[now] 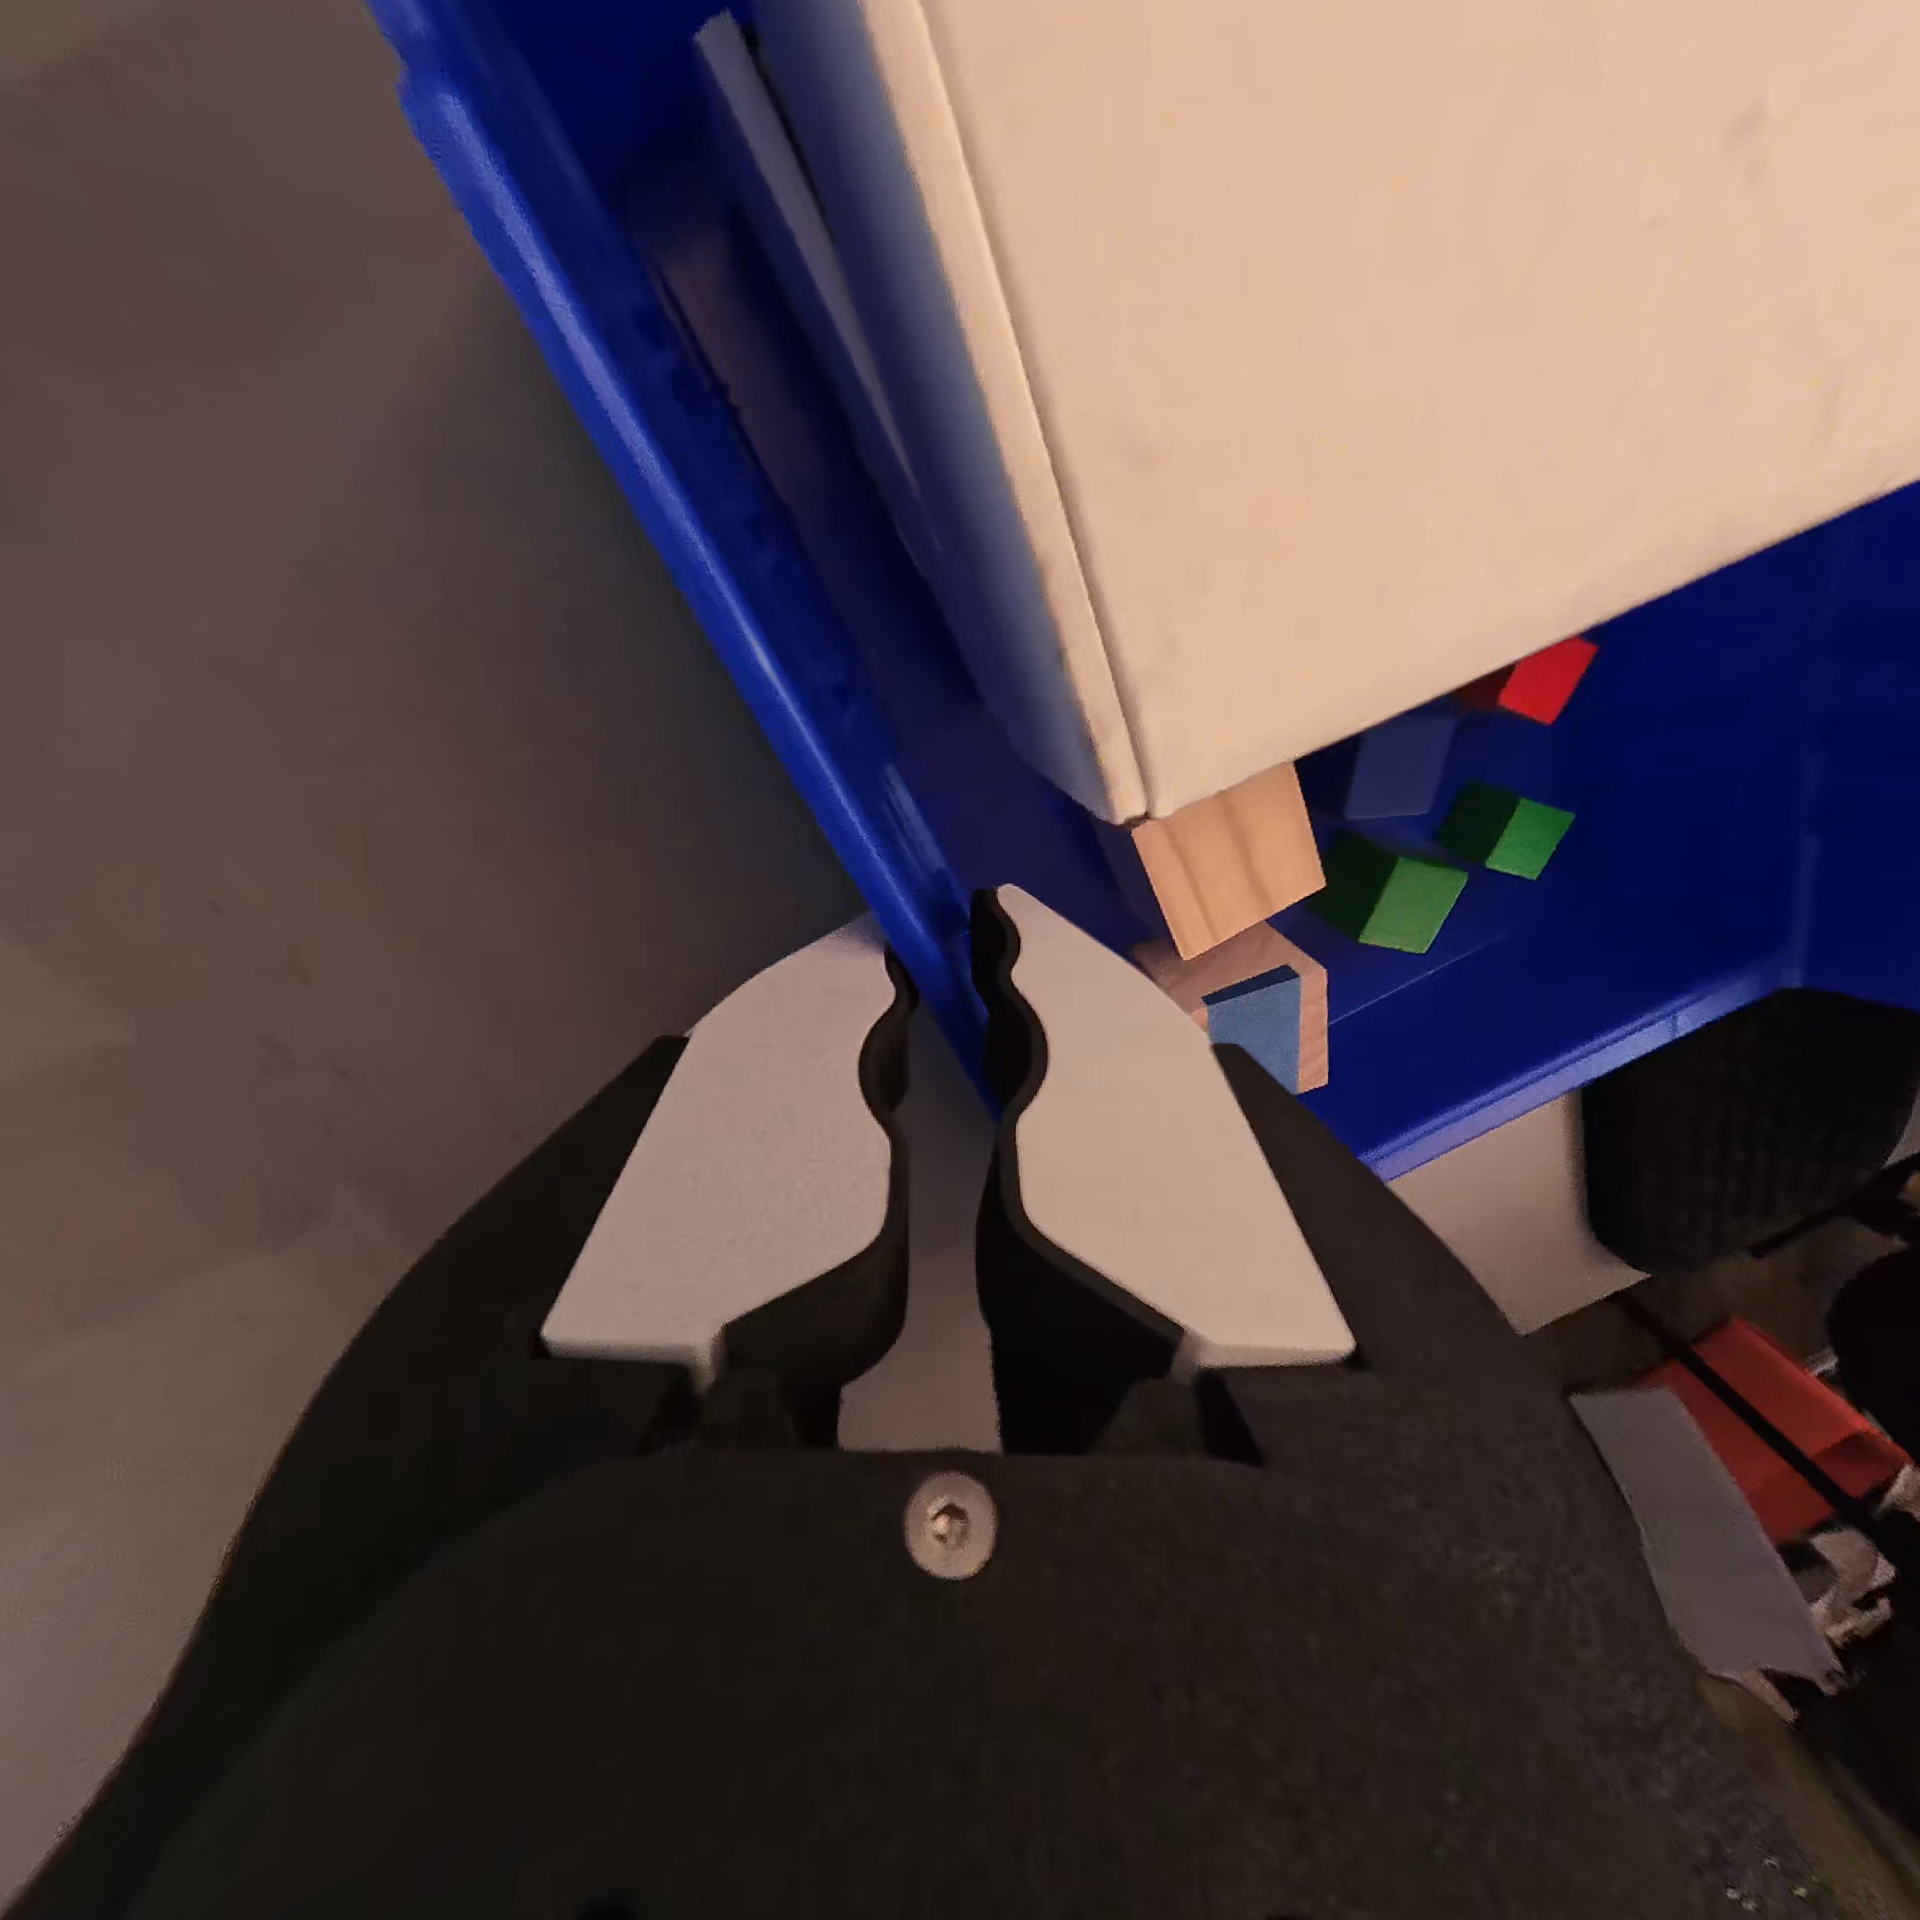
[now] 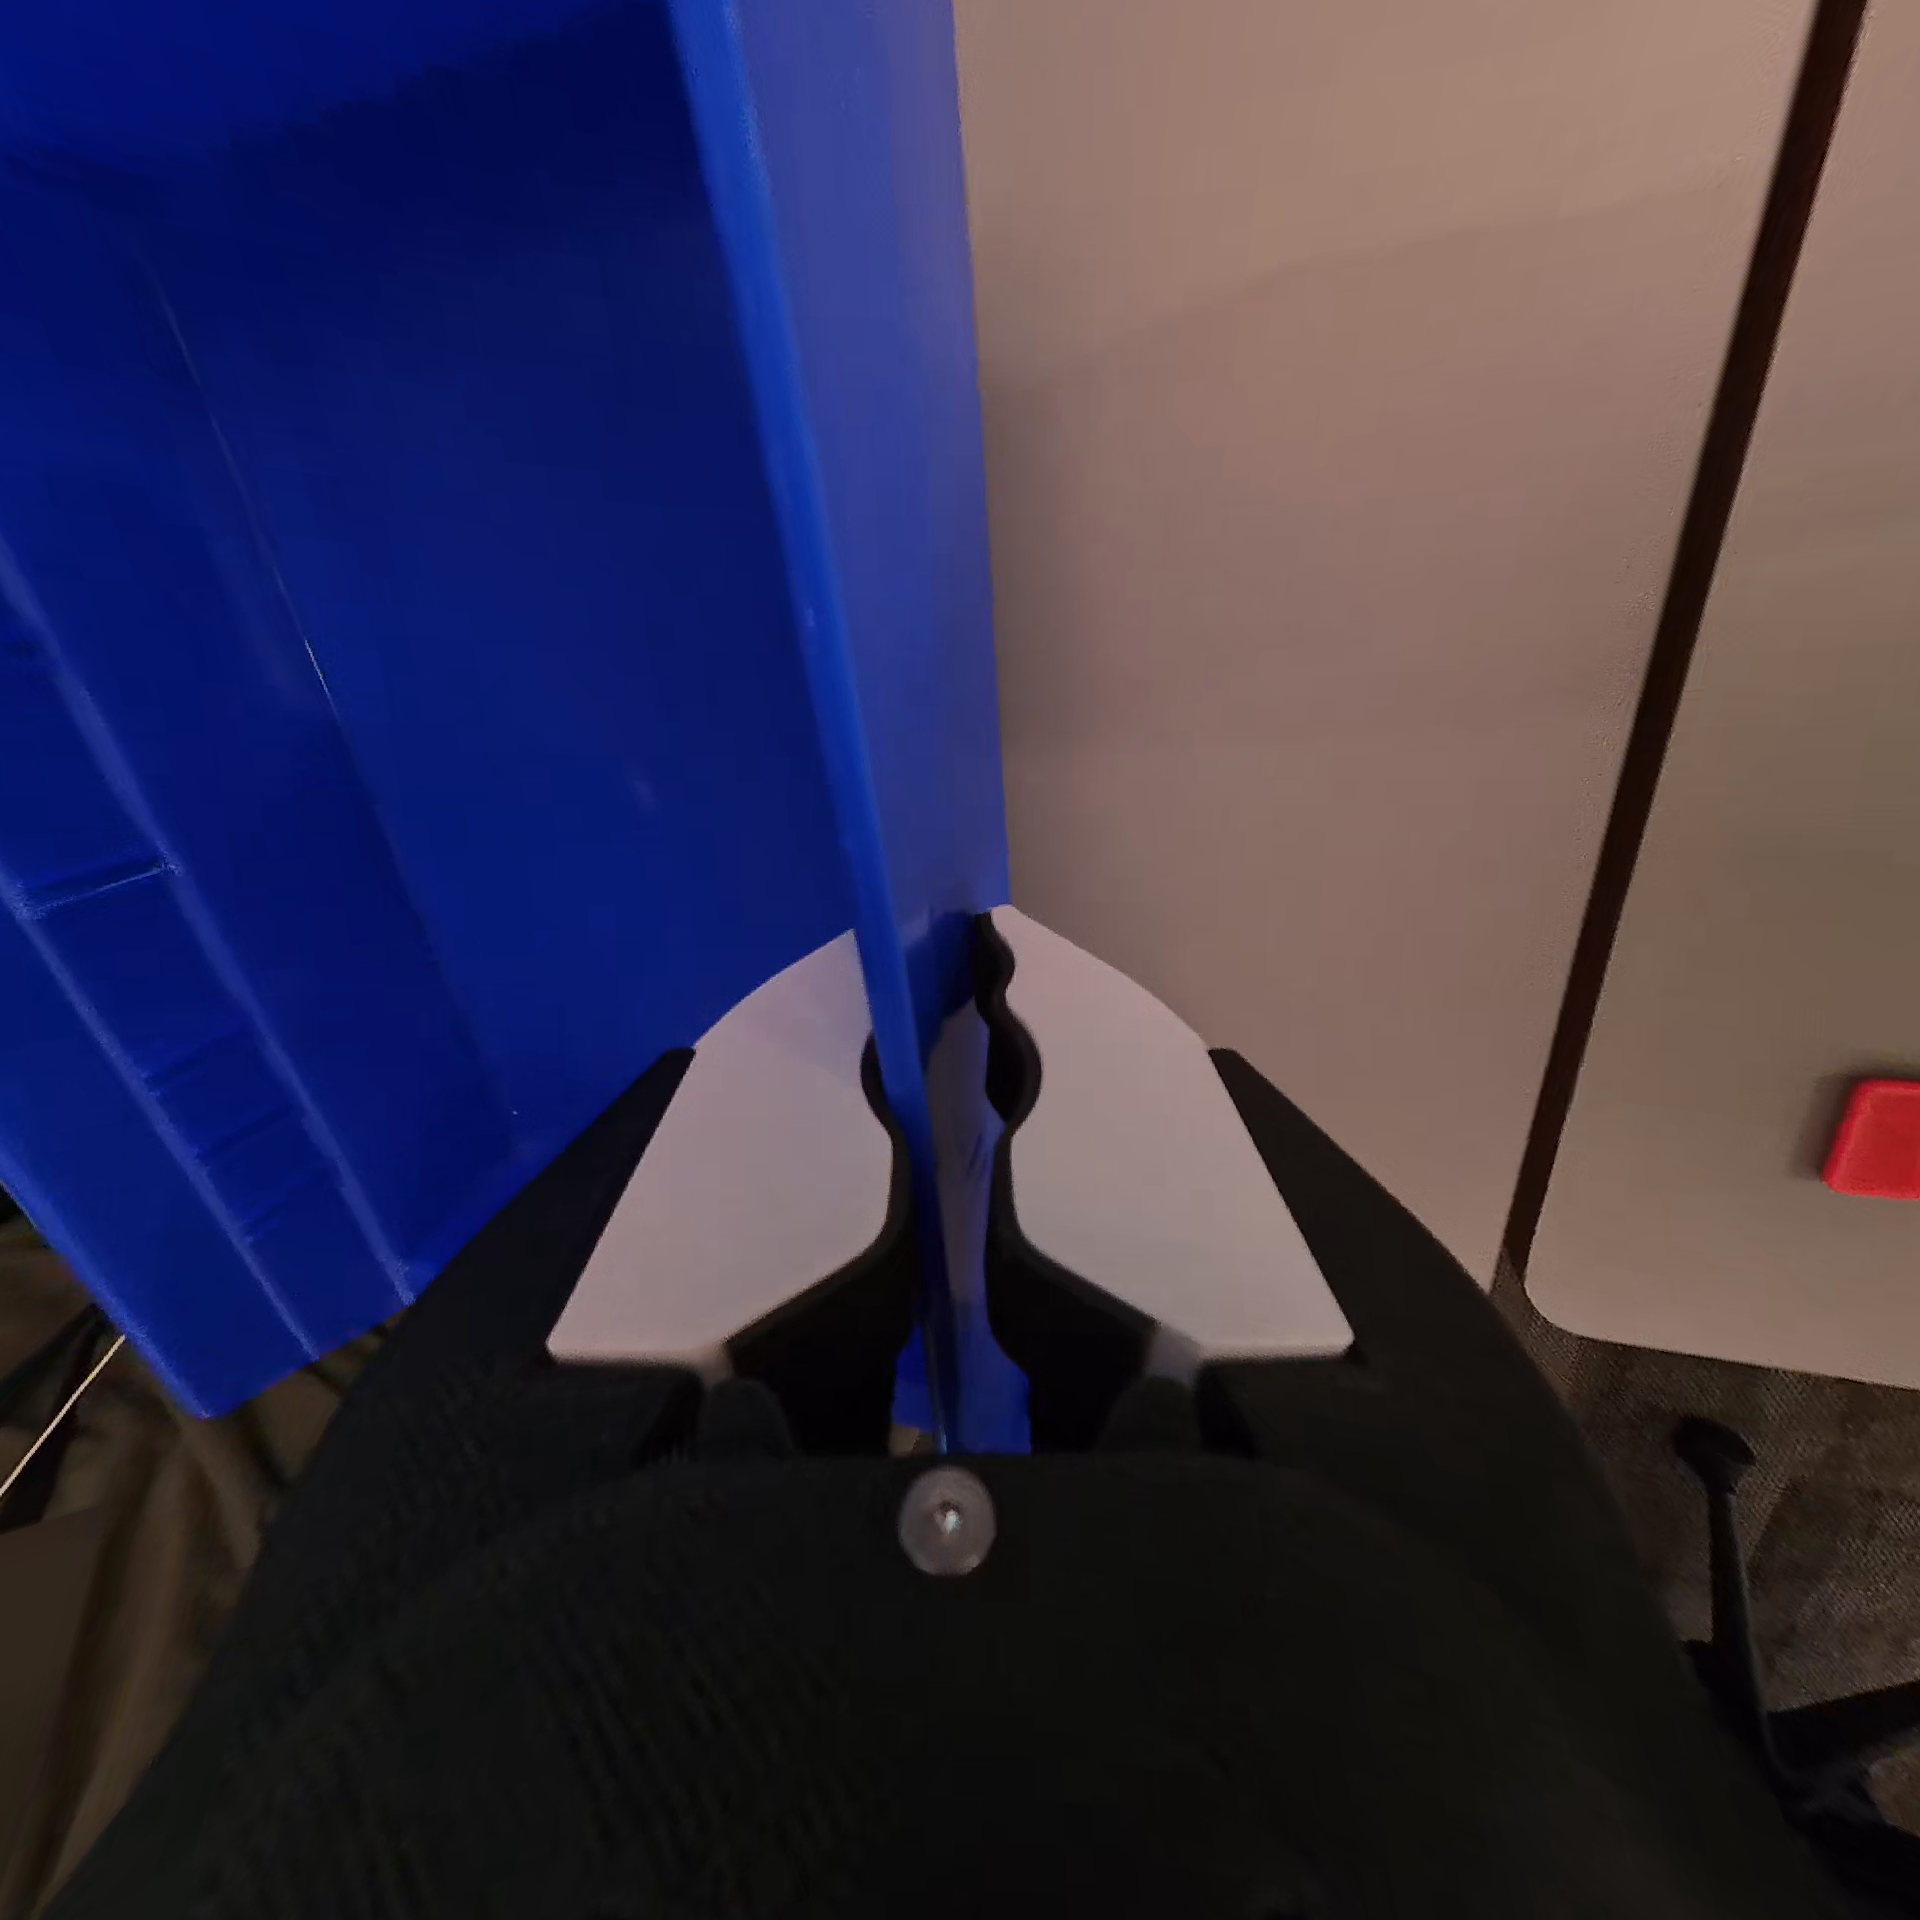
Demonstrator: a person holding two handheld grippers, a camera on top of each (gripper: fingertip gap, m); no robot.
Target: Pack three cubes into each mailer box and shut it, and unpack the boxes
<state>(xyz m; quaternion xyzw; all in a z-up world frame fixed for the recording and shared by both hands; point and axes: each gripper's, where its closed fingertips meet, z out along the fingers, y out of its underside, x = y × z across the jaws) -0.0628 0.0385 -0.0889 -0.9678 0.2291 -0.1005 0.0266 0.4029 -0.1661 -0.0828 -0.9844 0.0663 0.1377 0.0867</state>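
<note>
Blue plastic fills both my wrist views: a blue bin (image 1: 790,665) is tipped steeply, and each of my grippers has one of its walls. My left gripper (image 1: 940,935) points up along the bin's rim, jaws nearly closed with the thin blue wall pinched between the wavy black pads. My right gripper (image 2: 940,940) does the same on another edge of the bin (image 2: 416,623), jaws drawn in tight on the rim, which runs down between the fingers to the base.

Inside the bin, from the left view, a white mailer box (image 1: 1403,364) lies slanted, its corner hanging over the loose cubes. A bare wooden cube (image 1: 1226,868) sits just under that corner, touching it. Below it is a wooden cube with a blue face (image 1: 1262,1023), next to my right finger. Farther in are two green cubes (image 1: 1392,894) (image 1: 1507,826), a blue cube (image 1: 1392,769) and a red cube (image 1: 1538,681).

In the right view a red block (image 2: 1875,1138) lies on the pale tabletop (image 2: 1351,623). I can read no writing anywhere.
</note>
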